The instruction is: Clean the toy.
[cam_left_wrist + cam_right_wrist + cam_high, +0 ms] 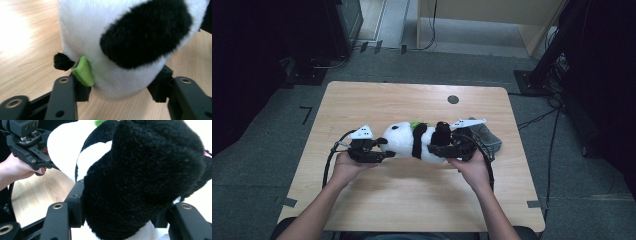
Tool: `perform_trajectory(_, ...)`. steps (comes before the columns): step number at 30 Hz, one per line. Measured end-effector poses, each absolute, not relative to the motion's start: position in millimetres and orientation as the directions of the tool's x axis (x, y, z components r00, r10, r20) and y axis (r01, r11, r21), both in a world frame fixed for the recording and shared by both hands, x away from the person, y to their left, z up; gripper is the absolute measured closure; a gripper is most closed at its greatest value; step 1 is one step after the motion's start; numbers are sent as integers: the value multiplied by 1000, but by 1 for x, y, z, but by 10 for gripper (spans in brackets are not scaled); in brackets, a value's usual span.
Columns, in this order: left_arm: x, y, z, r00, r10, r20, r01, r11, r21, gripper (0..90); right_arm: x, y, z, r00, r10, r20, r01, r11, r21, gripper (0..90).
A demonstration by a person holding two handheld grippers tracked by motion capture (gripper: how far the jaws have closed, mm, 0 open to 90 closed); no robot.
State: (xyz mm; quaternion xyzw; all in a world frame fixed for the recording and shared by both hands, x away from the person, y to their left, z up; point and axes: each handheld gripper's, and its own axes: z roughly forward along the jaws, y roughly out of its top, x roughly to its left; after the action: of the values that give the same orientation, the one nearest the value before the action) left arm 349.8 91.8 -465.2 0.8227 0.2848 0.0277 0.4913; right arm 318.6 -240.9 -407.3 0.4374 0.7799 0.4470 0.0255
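Left gripper (384, 148) clamped on head, right gripper (437, 148) clamped on black hind leg of plush panda (409, 141), lying lengthwise mid-table (377, 195) just beside grey cloth (486, 134): likely light, soft, compressible, non-fragile; best held by firm stuffed bulk.

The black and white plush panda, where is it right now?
In the high view the black and white plush panda lies mid-table between the left gripper and right gripper, beside a grey cloth bundle.

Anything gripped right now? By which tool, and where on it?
Both grip the plush panda. The left tool clamps its white head end, by the black patch. The right tool clamps a black limb at the other end.
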Motion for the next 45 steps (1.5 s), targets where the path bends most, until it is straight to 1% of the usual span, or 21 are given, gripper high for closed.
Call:
perform_trajectory(4,347,94,-460,841,504,-198,405,-343,848,561,319,-241,-406,-617,719,321,635,214,742,369)
perform_trajectory(7,347,96,-457,841,492,-226,422,-334,843,605,320,-244,-407,-633,716,296,598,209,774,309)
perform_trajectory(9,348,98,-457,835,492,-247,439,-325,838,623,322,-247,-409,-638,702,316,596,191,780,286)
perform_trajectory(13,352,107,-454,830,468,-305,465,-276,841,626,323,-254,-417,-690,661,294,522,172,836,228)
perform_trajectory(14,352,109,-454,826,468,-314,470,-265,842,633,321,-257,-418,-712,644,279,489,170,855,174)
perform_trajectory(17,354,115,-451,813,481,-327,484,-245,840,634,320,-259,-418,-712,649,268,485,177,857,147)
perform_trajectory(19,356,121,-447,798,492,-348,493,-201,846,634,319,-264,-423,-732,616,292,482,164,861,114)
perform_trajectory(21,356,122,-446,798,492,-347,488,-192,851,633,319,-264,-429,-747,600,284,480,192,856,66)
perform_trajectory(23,356,120,-443,799,483,-357,491,-182,852,633,319,-262,-432,-753,600,269,471,206,857,54)
perform_trajectory(26,353,113,-441,810,463,-361,492,-199,848,631,319,-253,-440,-743,621,250,459,201,865,42)
perform_trajectory(28,351,108,-440,807,462,-367,499,-203,842,631,321,-244,-441,-699,665,263,494,183,850,18)
perform_trajectory(31,351,107,-440,804,468,-368,501,-198,843,627,319,-242,-444,-701,683,204,449,202,871,60)
perform_trajectory(33,351,106,-440,799,479,-365,502,-196,842,618,317,-239,-443,-701,698,143,415,237,879,145)
perform_trajectory(35,350,105,-441,800,491,-345,492,-206,846,554,317,-240,-443,-692,709,134,409,233,882,246)
perform_trajectory(36,350,104,-442,803,494,-334,485,-217,847,554,317,-240,-443,-692,709,134,409,233,882,246)
perform_trajectory(37,350,103,-443,805,502,-317,477,-230,848,497,317,-241,-442,-688,710,148,424,228,877,323)
perform_trajectory(38,349,102,-444,805,507,-308,472,-232,851,497,317,-241,-442,-688,710,148,424,228,877,323)
perform_trajectory(40,350,101,-445,810,509,-293,459,-238,856,432,318,-244,-440,-679,713,173,446,213,869,370)
perform_trajectory(43,350,101,-446,829,499,-251,404,-225,887,329,322,-251,-434,-649,708,276,516,143,845,394)
perform_trajectory(44,349,102,-447,841,496,-216,369,-234,900,305,323,-256,-431,-636,705,315,536,109,837,404)
perform_trajectory(45,349,102,-447,841,496,-216,369,-234,900,302,323,-258,-430,-631,706,322,538,100,837,417)
